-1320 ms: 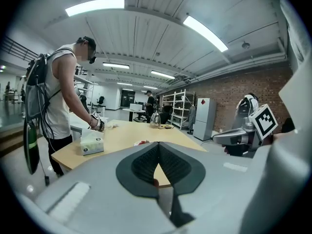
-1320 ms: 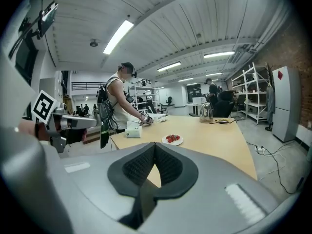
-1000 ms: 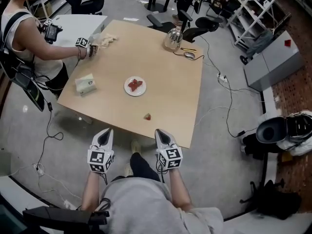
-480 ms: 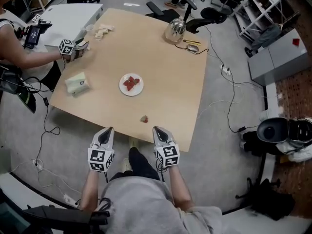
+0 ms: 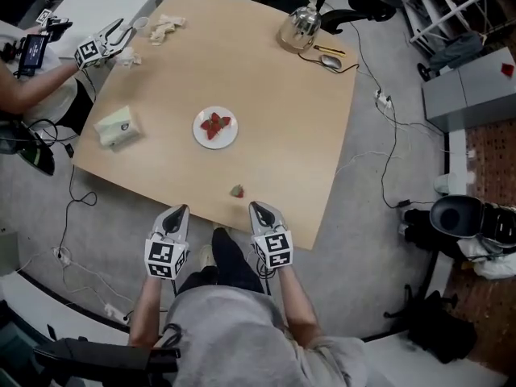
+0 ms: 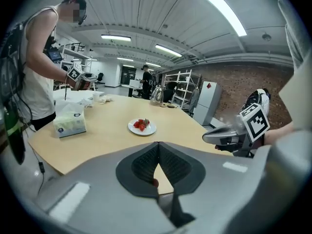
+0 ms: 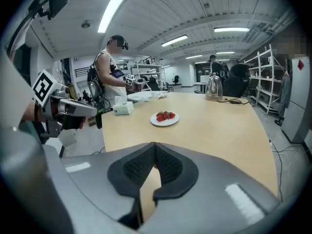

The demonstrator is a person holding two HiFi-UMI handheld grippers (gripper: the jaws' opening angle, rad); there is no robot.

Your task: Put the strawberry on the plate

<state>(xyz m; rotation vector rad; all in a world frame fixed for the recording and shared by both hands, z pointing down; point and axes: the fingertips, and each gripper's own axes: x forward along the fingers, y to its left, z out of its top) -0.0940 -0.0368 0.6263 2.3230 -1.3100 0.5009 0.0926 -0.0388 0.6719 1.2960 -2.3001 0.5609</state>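
A white plate [image 5: 215, 129] holding cut strawberries sits in the middle of the light wooden table [image 5: 274, 95]. One loose strawberry [image 5: 237, 191] lies near the table's front edge. My left gripper [image 5: 179, 210] and right gripper [image 5: 255, 208] hover side by side just off that edge, the strawberry a little ahead between them. Both are shut with nothing held. In the left gripper view the jaws [image 6: 157, 146] meet below the plate [image 6: 142, 127]. The right gripper view shows the same: shut jaws [image 7: 154, 146] and the plate [image 7: 164, 119] beyond.
A tissue box [image 5: 118, 126] lies at the table's left. A glass kettle [image 5: 300, 29], a pen and a mouse stand at the far right corner, crumpled cloth [image 5: 165, 27] at the far left. Another person's gripper [image 5: 101, 47] reaches over the far left corner. Cables cross the floor.
The head view has shifted, so the table sits higher in frame. The other person's gripper has drawn back toward the far left corner. My two grippers stay shut in about the same place.
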